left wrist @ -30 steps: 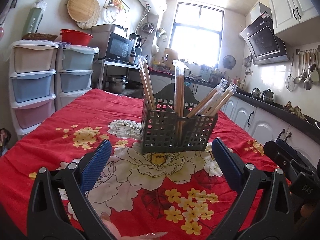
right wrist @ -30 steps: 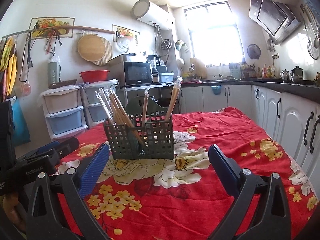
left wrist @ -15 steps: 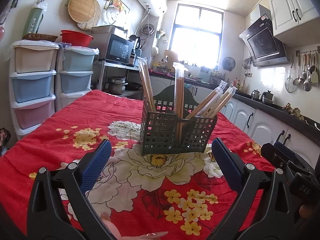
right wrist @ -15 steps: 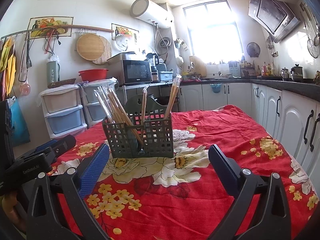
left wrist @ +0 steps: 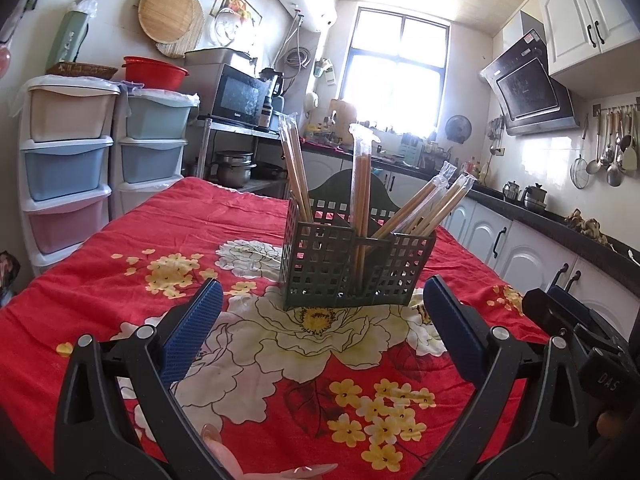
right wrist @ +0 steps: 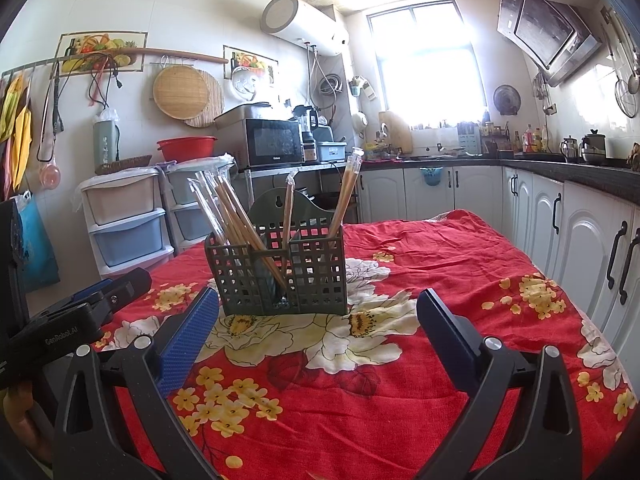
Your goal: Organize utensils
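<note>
A dark green basket (left wrist: 352, 264) with many little square holes stands upright on the bench (left wrist: 120, 264). The bench has a red cloth with big white and yellow flowers on it. The basket sits near the middle of the bench, right at the top edge of a big white flower.

Inside the basket are long wooden chopsticks in clear plastic sleeves. In the left wrist view, one pair (left wrist: 294, 168) leans a little to the left in the left part. Another pair (left wrist: 362, 184) stands almost straight up in the middle. A bunch (left wrist: 430, 208) leans out to the right from the right part.

The left gripper (left wrist: 323, 292) is low over the bench, in front of the basket and apart from it. Its jaws are spread wide and have nothing between them. The blue pads (left wrist: 192, 330) touch nothing.

The right gripper (right wrist: 318, 302) is also low over the bench, in front of the basket and not touching it. Its jaws are spread wide too, and they hold nothing.

In the right wrist view the left gripper shows at the left edge. In the left wrist view the right gripper shows at the right edge. The two grippers are side by side, both facing the basket.
</note>
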Demonstrator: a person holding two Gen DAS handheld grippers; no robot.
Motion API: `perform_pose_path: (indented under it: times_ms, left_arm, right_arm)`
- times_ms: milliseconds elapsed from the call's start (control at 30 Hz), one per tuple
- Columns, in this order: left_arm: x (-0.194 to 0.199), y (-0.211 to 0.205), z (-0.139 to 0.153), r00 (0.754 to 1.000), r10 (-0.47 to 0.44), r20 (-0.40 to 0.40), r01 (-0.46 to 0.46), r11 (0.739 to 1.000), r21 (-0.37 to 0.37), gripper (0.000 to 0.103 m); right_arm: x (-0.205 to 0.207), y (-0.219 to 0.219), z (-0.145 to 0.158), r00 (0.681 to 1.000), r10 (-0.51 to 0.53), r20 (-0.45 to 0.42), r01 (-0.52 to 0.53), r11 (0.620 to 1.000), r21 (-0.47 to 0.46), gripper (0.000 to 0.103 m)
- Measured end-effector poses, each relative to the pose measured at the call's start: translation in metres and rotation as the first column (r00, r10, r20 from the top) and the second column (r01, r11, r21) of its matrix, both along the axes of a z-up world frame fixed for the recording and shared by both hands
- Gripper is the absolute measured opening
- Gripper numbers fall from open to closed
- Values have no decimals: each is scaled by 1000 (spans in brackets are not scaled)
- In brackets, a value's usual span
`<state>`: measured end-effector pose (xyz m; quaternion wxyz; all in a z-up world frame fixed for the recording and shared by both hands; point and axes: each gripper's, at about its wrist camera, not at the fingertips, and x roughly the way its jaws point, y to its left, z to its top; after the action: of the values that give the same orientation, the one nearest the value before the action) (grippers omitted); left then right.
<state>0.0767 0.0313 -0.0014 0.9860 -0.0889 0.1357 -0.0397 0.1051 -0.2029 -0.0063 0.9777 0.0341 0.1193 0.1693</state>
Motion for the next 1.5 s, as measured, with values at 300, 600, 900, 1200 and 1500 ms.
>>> perform_pose_path:
  times_ms: [300,600,900,1200,1500]
  left_arm:
    - [1,-1,-1,1000,1,-3,-1,1000,-5,92]
    - [1,0,-1,1000,0,-2,0,1000,-6,92]
    - [2,0,-2,1000,-1,-6,1,1000,-8,92]
    - [4,2,-6,1000,-11,-17,11,999,-31,92]
    - [11,32,8,997,25,-79,-33,995,-96,92]
  right_arm:
    - [1,0,0,1000,1,-1,-1,1000,-1,97]
    - [1,0,0,1000,1,0,-1,1000,-1,97]
    - [1,0,1,1000,1,-1,-1,1000,-1,97]
    - [1,-3,0,1000,-8,1,8,1000,5,97]
    - [9,-31,26,991,-132,15,132,991,-4,96]
